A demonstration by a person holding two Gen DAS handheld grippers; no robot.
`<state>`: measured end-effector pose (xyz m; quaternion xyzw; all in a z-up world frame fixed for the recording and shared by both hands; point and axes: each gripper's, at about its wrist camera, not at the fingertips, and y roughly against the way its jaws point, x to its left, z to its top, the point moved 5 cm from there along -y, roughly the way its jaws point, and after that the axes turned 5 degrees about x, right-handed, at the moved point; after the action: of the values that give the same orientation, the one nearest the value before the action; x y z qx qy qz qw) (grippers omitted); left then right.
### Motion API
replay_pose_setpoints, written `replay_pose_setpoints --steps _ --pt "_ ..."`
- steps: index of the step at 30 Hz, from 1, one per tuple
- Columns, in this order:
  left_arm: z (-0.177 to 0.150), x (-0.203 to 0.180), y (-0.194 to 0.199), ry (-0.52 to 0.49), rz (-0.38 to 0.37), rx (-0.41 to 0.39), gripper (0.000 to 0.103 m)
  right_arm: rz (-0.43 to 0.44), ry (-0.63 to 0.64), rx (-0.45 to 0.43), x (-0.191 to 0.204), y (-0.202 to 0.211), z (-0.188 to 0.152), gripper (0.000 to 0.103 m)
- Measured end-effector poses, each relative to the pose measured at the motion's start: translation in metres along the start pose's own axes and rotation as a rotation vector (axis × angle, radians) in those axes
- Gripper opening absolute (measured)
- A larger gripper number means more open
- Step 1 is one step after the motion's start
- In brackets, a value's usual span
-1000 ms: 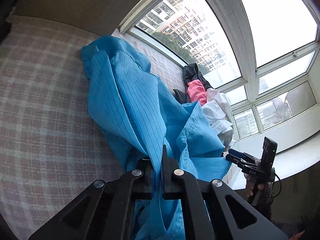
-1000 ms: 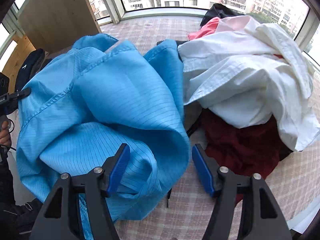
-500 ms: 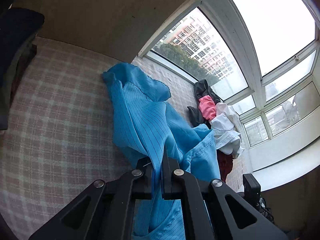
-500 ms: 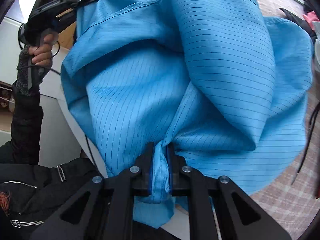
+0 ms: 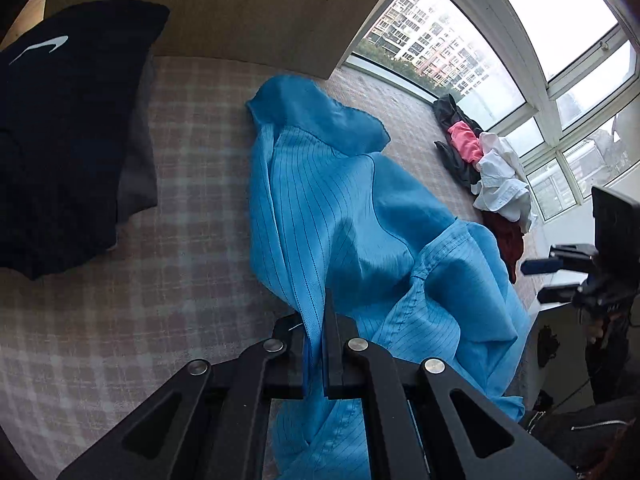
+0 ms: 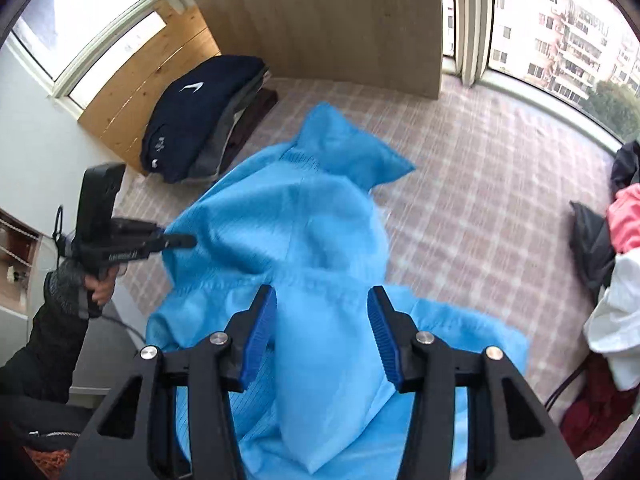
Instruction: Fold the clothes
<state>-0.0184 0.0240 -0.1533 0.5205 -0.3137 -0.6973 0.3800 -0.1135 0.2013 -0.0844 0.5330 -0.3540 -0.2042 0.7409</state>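
Surface: the plaid mat (image 5: 180, 264) lies under everything, from the wooden wall to the windows.
Blue garment: the striped blue garment (image 5: 340, 208) lies crumpled across the middle of the mat, one pointed end toward the wall, the other end hanging over the near edge toward you.
Folded stack: a dark folded stack (image 6: 200, 116) with a white logo sits on the mat near the wooden wall, apart from the blue garment.
Unfolded pile: a pile of clothes (image 5: 492, 172) in white, pink, dark grey and dark red waits by the window.
Left gripper: your left gripper (image 5: 322, 356) is clenched on a fold of the blue garment; your hand (image 6: 102, 284) holds its handle at the mat's near edge, sleeve coming from below.
Right gripper: your right gripper (image 6: 322, 336) has its blue pads (image 6: 260, 336) spread wide, released, above the garment.
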Motion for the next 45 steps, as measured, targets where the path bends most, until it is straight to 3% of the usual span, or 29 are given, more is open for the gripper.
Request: replay_pose_setpoints --steps 6,8,12,16,18,19,20,21,27,32,38,40,43,45 --pt "-0.023 -0.006 -0.034 0.004 -0.037 0.017 0.003 -0.202 0.045 -0.054 -0.047 0.006 0.147 0.047" --pt "-0.023 -0.008 -0.038 0.012 -0.044 0.01 0.003 -0.235 0.092 -0.015 -0.054 -0.018 0.185 0.047" --pt "-0.023 -0.01 -0.044 0.022 -0.033 0.002 0.003 -0.248 0.153 0.132 -0.061 -0.078 0.23 0.047" --pt "-0.022 -0.008 -0.045 0.033 -0.026 0.008 0.003 -0.291 0.201 0.238 -0.073 -0.119 0.241 0.047" --pt "-0.021 -0.006 -0.045 0.039 -0.023 0.011 0.003 -0.261 0.189 0.281 -0.077 -0.129 0.238 0.045" --pt "-0.021 -0.005 -0.045 0.042 -0.019 0.013 0.003 -0.248 0.183 0.285 -0.078 -0.128 0.236 0.022" --pt "-0.02 -0.003 -0.044 0.045 -0.015 0.014 0.003 -0.243 0.179 0.253 -0.078 -0.117 0.232 0.006" --pt "-0.02 -0.001 -0.044 0.045 -0.008 0.015 0.003 -0.237 0.174 0.22 -0.078 -0.105 0.228 0.003" --pt "-0.022 -0.005 -0.038 0.027 0.013 0.004 0.003 -0.201 0.14 0.01 -0.076 -0.03 0.206 0.002" --pt "-0.024 -0.031 -0.013 -0.033 0.008 -0.039 0.003 -0.265 0.044 -0.337 -0.073 0.127 0.166 0.002" --pt "-0.021 -0.089 0.025 -0.185 -0.015 -0.107 0.003 -0.335 -0.032 -0.545 -0.053 0.241 0.08 0.002" --pt "-0.027 -0.112 0.03 -0.242 -0.054 -0.116 0.004 -0.358 -0.057 -0.614 -0.047 0.28 0.051 0.002" --pt "-0.035 -0.139 0.029 -0.274 -0.131 -0.12 0.017 -0.393 -0.096 -0.718 -0.037 0.338 0.006 0.002" --pt "-0.041 -0.152 0.025 -0.296 -0.137 -0.119 0.017 -0.42 -0.125 -0.763 -0.034 0.364 -0.015 0.002"
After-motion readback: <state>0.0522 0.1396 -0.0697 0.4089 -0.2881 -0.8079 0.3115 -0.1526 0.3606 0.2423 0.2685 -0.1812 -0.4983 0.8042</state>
